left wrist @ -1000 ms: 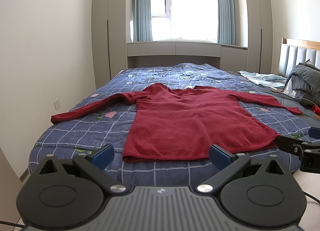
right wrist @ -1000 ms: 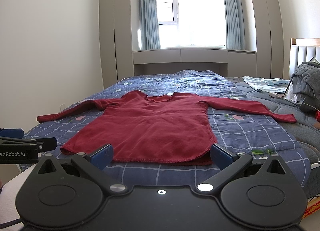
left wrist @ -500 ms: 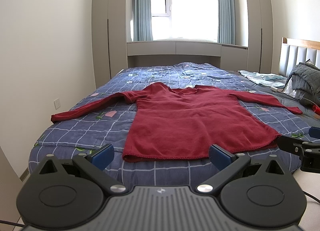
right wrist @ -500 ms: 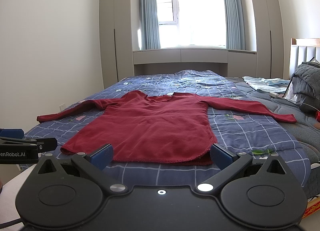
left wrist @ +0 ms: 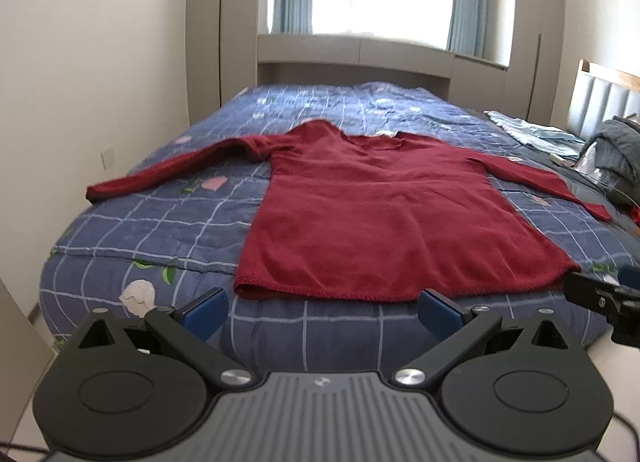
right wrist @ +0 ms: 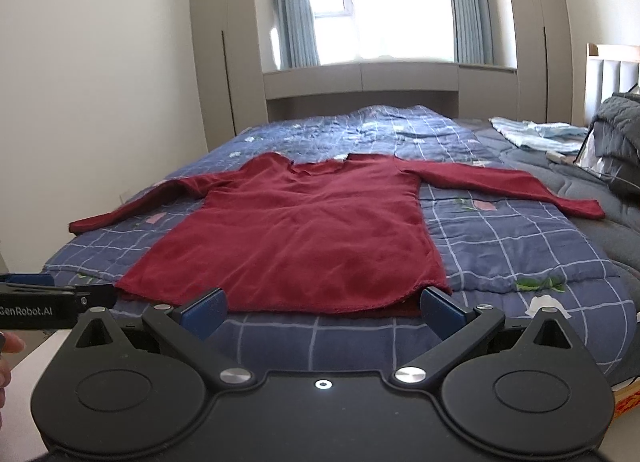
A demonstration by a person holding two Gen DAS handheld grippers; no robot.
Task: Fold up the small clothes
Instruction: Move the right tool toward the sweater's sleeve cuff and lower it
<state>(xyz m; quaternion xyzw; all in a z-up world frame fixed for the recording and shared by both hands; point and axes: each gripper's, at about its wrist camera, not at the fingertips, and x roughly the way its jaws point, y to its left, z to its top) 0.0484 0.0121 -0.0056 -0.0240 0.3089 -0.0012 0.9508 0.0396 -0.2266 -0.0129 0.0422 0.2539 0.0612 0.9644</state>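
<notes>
Two grippers, both held off the near edge of the bed, both with fingers spread wide and holding nothing. Left gripper (left wrist: 322, 312): blue pads level with the blanket's hanging side, just short of the red sweater (left wrist: 384, 217) ahead, not touching it. Right gripper (right wrist: 322, 312): likewise spread, its right pad close to the sweater's near right hem corner, contact not clear from this angle. Sweater laid flat and face up on the blue checked blanket (left wrist: 160, 229), hem toward the grippers, neckline away, both sleeves stretched out to either side. Left sleeve cuff (left wrist: 98, 194) far out to the left of the left gripper, near the bed's edge; right sleeve cuff (right wrist: 588, 209) far ahead and to the right of the right gripper. Unfolded, no crease or doubled layer apart from a slight underlayer showing at the hem. Beyond and to the right of the right gripper: grey quilted bedding (right wrist: 618, 129) and a pale striped cloth (right wrist: 536, 133). Straight ahead past the bed: window (right wrist: 384, 1) with blue curtains.
</notes>
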